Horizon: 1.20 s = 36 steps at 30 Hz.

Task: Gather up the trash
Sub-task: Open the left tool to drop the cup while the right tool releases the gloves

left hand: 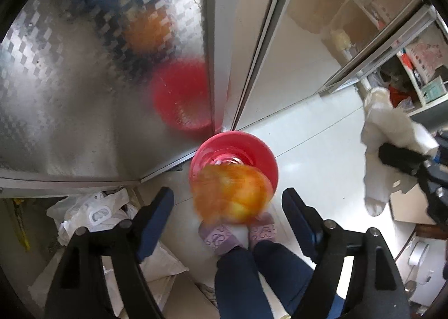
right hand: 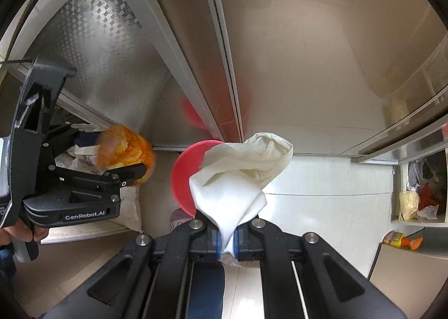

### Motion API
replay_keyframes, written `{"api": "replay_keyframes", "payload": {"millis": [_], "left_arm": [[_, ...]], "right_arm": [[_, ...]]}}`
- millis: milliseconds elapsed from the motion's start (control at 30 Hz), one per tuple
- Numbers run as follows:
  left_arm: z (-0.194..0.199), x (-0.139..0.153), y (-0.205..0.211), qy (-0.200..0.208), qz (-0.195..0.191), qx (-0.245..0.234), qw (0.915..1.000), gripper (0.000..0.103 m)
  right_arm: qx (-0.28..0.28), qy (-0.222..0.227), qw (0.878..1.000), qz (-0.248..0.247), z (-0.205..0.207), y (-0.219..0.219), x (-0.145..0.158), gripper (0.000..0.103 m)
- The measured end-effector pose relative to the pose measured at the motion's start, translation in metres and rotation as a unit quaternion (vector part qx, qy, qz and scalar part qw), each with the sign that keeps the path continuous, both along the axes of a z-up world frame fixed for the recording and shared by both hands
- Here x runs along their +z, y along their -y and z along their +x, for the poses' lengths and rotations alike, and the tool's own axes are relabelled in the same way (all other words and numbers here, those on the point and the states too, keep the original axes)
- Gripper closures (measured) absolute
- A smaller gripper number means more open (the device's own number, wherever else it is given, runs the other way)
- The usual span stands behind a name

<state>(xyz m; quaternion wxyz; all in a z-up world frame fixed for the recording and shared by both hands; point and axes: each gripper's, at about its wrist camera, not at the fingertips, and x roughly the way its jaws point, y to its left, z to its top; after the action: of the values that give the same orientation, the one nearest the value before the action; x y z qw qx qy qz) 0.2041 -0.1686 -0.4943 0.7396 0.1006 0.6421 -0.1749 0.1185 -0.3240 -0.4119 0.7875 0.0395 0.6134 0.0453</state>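
The left gripper [left hand: 226, 207] pointed down with its fingers [left hand: 154, 218] spread; a blurred orange wrapper [left hand: 232, 193] hung between them, untouched, above the red bin [left hand: 252, 148] on the floor. To the right, the right gripper [right hand: 226, 237] pinched a crumpled white tissue [right hand: 240, 173] over the bin.

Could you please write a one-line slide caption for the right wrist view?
Right gripper pinches a crumpled white bag above a red bin.
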Motion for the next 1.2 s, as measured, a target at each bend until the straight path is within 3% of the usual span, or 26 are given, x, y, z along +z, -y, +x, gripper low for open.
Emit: {"api": "replay_keyframes", "payload": {"millis": [300,567,967,1033,1133,1200], "left_arm": [[-0.007,0.008,-0.011,0.005,0.002,0.017,0.9998,0.0],[-0.015,0.008,-0.04,-0.001,0.007,0.052,0.9986,0.0],[-0.029,-0.001,-0.081,-0.009,0.025,0.096,0.995,0.0],[-0.031,-0.001,-0.084,-0.004,0.03,0.095,0.9951,0.0],[-0.036,-0.002,-0.086,-0.002,0.032,0.098,0.9947,0.0],[-0.037,-0.004,-0.09,-0.004,0.031,0.103,0.9941,0.0]], "right_arm": [[0.024,0.001,1.0,0.01,0.002,-0.008,-0.001,0.098],[0.055,-0.006,0.998,0.018,0.006,-0.029,-0.011,0.098],[0.109,-0.032,0.993,0.022,0.023,-0.066,-0.053,0.097],[0.116,-0.034,0.993,0.012,0.024,-0.071,-0.059,0.093],[0.122,-0.041,0.992,0.006,0.027,-0.077,-0.066,0.074],[0.121,-0.038,0.992,-0.004,0.028,-0.08,-0.068,0.045]]}}
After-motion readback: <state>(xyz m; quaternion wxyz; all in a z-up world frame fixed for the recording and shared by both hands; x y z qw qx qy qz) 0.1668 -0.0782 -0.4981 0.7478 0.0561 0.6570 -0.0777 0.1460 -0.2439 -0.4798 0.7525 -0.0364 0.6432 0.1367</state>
